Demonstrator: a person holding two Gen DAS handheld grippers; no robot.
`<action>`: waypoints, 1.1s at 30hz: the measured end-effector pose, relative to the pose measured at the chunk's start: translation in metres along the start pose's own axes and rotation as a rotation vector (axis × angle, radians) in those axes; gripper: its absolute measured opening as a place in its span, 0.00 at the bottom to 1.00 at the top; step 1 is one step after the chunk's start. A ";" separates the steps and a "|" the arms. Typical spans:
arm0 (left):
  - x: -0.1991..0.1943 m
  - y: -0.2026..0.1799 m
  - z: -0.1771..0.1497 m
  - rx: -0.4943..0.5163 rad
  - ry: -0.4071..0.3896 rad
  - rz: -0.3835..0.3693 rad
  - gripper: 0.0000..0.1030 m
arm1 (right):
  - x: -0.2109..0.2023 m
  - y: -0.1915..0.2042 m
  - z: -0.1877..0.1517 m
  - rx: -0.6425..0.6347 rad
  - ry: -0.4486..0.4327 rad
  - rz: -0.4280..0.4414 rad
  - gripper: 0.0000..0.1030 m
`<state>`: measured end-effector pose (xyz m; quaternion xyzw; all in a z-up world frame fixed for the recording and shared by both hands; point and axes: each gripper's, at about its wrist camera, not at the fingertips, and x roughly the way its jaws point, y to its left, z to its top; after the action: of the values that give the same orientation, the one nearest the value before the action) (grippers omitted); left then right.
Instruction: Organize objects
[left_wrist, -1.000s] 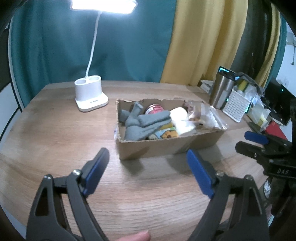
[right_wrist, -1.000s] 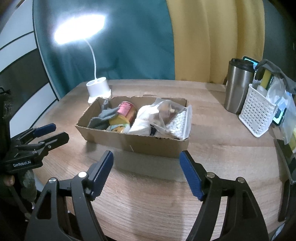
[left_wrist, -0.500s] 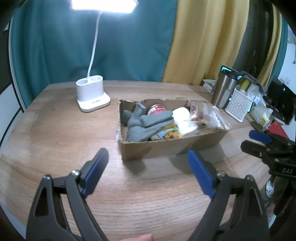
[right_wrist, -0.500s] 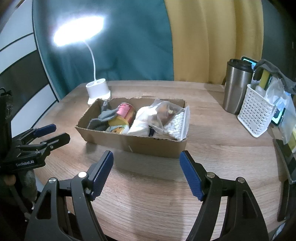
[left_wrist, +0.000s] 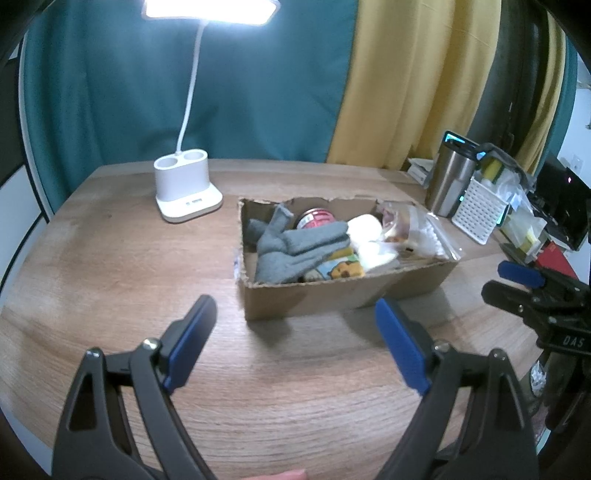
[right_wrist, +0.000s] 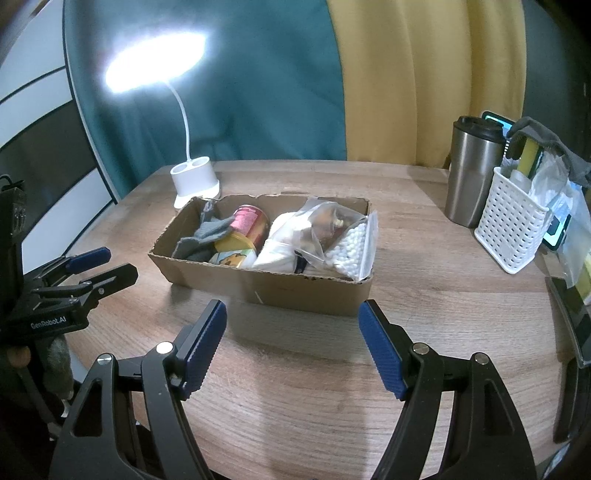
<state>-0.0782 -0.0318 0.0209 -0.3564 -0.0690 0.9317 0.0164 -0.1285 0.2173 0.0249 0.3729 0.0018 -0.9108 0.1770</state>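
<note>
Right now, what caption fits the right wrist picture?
Open right gripper facing a cardboard box of gray gloves, cans and bags.

Both grippers' jaws wide apart, empty.

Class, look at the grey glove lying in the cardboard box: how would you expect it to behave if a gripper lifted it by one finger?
The grey glove looks knitted and drapes over the can, so it would probably hang limp. It likely weighs little. Its fabric may snag on the cardboard box edge.
</note>
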 end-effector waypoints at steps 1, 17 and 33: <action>0.000 0.000 0.000 0.000 0.000 0.000 0.87 | 0.000 -0.001 0.000 0.001 0.000 0.002 0.75; -0.003 -0.003 0.001 0.002 -0.003 0.009 0.87 | 0.001 -0.003 0.000 0.007 0.002 0.002 0.75; -0.003 -0.006 0.000 0.010 -0.001 0.004 0.87 | 0.003 -0.003 0.000 0.008 0.008 0.001 0.75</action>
<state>-0.0760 -0.0262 0.0239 -0.3562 -0.0636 0.9321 0.0163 -0.1311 0.2189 0.0226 0.3773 -0.0011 -0.9092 0.1759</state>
